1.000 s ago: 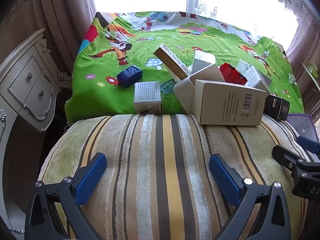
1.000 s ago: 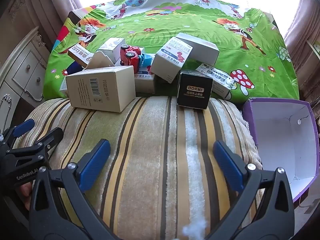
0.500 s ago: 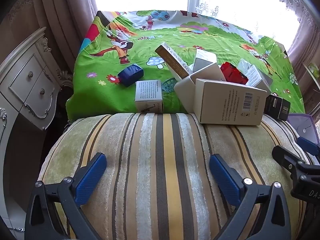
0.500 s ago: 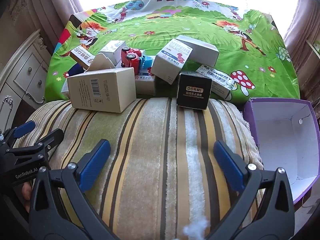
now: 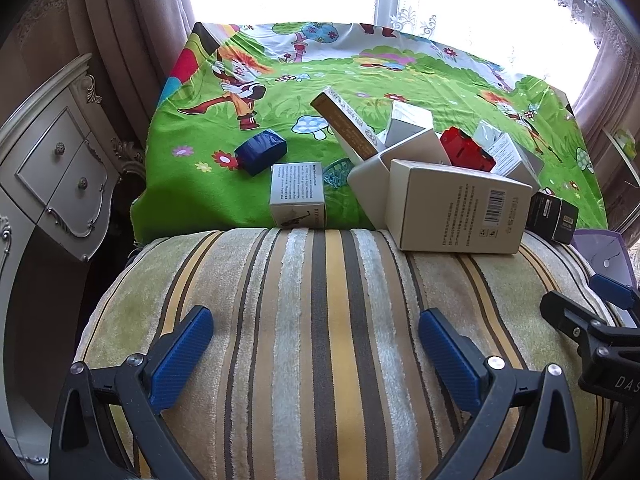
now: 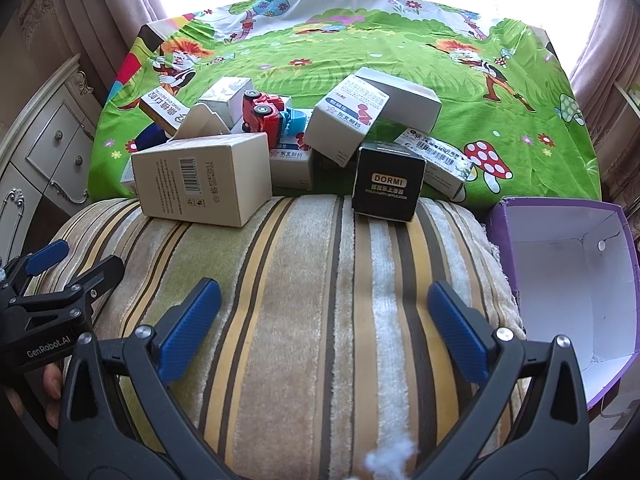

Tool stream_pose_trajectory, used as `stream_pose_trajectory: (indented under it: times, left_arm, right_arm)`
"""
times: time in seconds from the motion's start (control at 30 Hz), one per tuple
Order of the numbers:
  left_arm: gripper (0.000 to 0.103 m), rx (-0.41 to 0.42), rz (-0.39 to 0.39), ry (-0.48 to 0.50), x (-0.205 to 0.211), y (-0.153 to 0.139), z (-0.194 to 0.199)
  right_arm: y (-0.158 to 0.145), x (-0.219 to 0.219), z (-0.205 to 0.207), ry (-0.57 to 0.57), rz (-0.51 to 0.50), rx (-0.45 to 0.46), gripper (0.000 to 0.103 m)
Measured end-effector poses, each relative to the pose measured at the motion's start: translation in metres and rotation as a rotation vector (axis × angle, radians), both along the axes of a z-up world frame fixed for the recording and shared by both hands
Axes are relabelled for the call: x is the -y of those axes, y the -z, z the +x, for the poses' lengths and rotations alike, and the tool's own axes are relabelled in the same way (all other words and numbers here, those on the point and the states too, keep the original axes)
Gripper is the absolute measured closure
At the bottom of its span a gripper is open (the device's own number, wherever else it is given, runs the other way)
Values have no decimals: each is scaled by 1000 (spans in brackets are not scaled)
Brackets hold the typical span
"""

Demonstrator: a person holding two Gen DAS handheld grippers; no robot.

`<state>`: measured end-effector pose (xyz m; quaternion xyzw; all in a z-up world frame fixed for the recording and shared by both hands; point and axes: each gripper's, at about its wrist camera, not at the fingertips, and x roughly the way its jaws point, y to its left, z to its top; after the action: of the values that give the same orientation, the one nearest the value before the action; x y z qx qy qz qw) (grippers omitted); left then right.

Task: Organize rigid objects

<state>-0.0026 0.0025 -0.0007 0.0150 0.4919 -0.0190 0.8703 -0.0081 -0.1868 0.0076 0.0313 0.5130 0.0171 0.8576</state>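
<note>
Nothing has shifted over the last second: purple box (image 6: 568, 292) empty, large cream carton (image 6: 200, 178) and black DORMI box (image 6: 388, 184) still unsorted at the cushion edge, left gripper (image 5: 316, 344) and right gripper (image 6: 324, 320) both spread, holding nothing, so sorting is unstarted.

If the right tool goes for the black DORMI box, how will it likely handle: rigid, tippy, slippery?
The black DORMI box looks like stiff printed carton, so it should probably hold its shape in a grip. It stands upright on the soft striped cushion edge, so a push may tip it. Its glossy faces might slip slightly.
</note>
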Motion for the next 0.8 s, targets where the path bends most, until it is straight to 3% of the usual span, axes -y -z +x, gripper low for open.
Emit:
stream_pose_trajectory:
  times: [0.4,0.57,0.8]
  left_arm:
    - [1,-2,-79,54,-4,-6,4]
    - [16,18,-167,67,-13,-14,8]
    - [26,23,-292,71,-26,-25,26]
  right_arm:
    - [-1,6,4,-70,51,-60,0]
    - [-6,9,-1,-61,73,-29,0]
    - [-20,17,-5,-33,108,43,0]
